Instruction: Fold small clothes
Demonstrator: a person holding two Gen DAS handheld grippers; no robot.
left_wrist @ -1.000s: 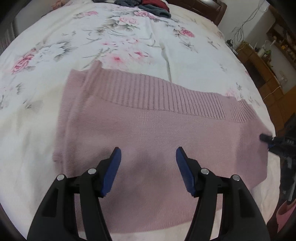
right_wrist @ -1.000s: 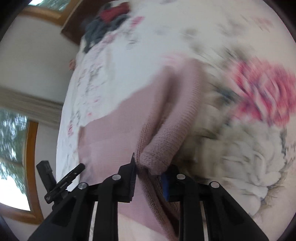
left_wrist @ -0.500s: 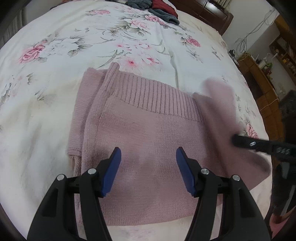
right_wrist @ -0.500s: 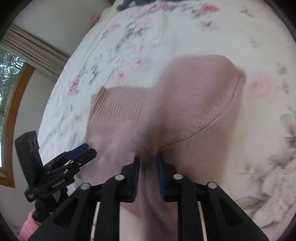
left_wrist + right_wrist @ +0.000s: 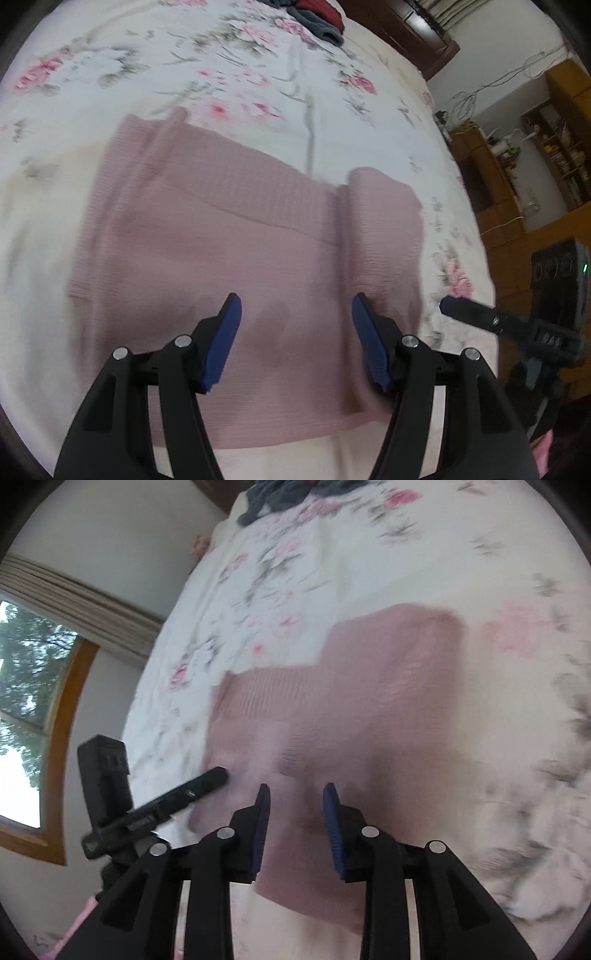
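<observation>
— Pink knit, is it? Where does the garment lie?

— Dusty pink, yes; the sweater (image 5: pixel 229 266) lies flat on the floral bedspread (image 5: pixel 236 66), near the edge closest to the cameras; a ribbed band runs across its far side, and its right-hand part is folded over onto the body, making a thick doubled flap with a rounded far corner; the right wrist view shows the same flap (image 5: pixel 399 672) standing higher on the picture than the ribbed band beside it.

— And the tongs?

— The left gripper (image 5: pixel 295 325) hangs over the near part of the sweater with its blue pads wide apart and nothing between them; the right gripper (image 5: pixel 295 805) is parted too, though less widely, above the near edge of the folded flap, holding no cloth; whether its tips touch the knit cannot be told, since the frame is blurred.

— Does each see the other?

— Yes; from the left camera the right one's tip shows at the sweater's right edge, over the sheet; from the right camera the left one reaches in over the sweater's left side.

— Anything farther out?

— A heap of dark clothes (image 5: pixel 314 14), grey and red, at the far end of the bed; a dark wooden headboard (image 5: pixel 406 29) behind it; wooden shelving (image 5: pixel 554 147) to the right; a window with a wooden frame (image 5: pixel 62 709) and a curtain on the left.
</observation>
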